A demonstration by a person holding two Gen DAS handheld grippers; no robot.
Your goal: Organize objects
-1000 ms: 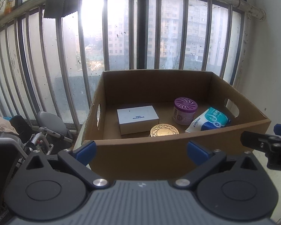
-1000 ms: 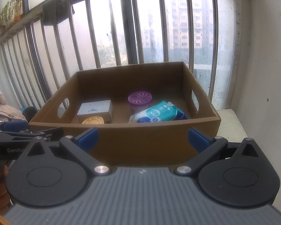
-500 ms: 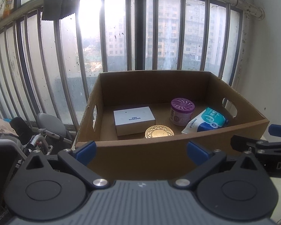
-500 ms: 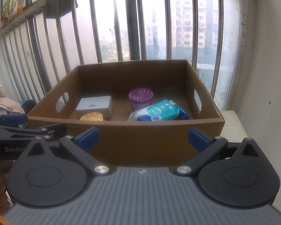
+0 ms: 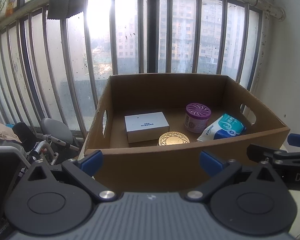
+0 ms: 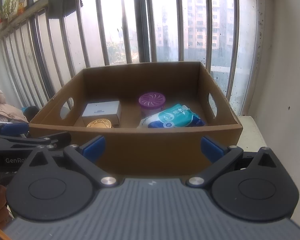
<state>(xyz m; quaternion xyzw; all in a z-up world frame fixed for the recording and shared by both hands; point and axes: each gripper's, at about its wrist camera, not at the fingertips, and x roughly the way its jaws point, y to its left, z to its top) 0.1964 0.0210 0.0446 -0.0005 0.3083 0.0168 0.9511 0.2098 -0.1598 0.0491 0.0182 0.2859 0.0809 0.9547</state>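
Left tongs [image 5: 151, 161]: spread wide, empty
Right tongs [image 6: 153, 147]: spread wide, empty
Cardboard box [image 5: 190, 158]: holds white box [image 5: 146, 126], gold tin [image 5: 174, 139]

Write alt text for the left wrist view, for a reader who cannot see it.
An open brown cardboard box before a barred window holds a white rectangular carton, a round gold tin, a purple-lidded jar and a teal wipes packet. The open left gripper is empty before the near wall.

The cardboard box [image 6: 142, 152] stands on a white surface [image 6: 250, 128], of which only one corner beside the box is visible.
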